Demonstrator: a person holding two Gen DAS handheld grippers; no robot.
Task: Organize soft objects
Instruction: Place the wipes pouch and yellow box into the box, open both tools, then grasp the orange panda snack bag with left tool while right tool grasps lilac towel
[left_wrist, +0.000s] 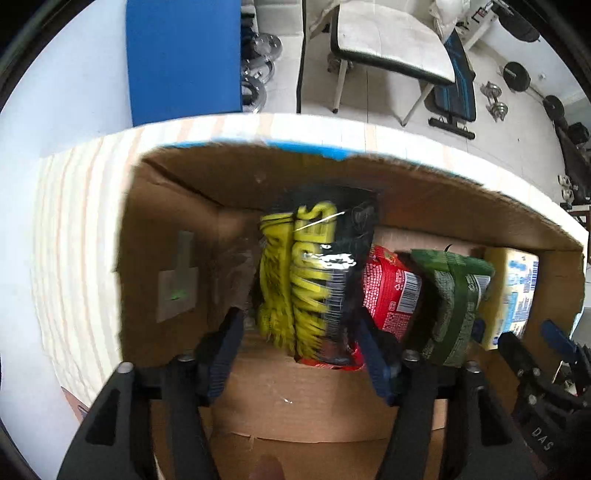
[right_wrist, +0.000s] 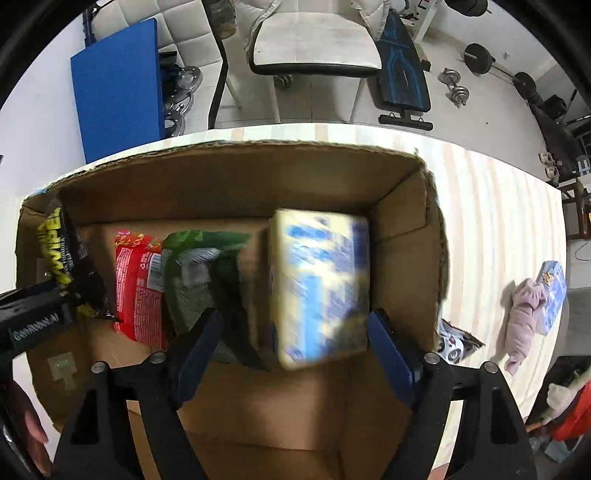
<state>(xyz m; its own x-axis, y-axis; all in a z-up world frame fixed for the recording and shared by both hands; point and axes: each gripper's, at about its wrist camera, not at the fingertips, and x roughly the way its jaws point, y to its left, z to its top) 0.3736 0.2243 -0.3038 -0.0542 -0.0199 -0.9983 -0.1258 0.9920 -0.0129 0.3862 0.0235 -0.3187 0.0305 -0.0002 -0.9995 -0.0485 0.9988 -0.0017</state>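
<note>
Striped pale surface (right_wrist: 491, 221) carries an open box (right_wrist: 236, 173). Left hand-held gripper (left_wrist: 301, 338) has its jaws spread, not clenched, either side of a black-and-yellow bag (left_wrist: 314, 273) standing in the box. Right hand-held gripper (right_wrist: 291, 345) likewise gapes around a blurred cream-and-blue pack (right_wrist: 321, 284). Between them stand a red packet (left_wrist: 389, 291) and green packet (left_wrist: 454, 299) (both upright). Pink cloth (right_wrist: 522, 314) lies well apart on the surface

both the left hand-held gripper (left_wrist: 301, 349) and the right hand-held gripper (right_wrist: 291, 354) have black arms, blue fingers and round silver screws.
</note>
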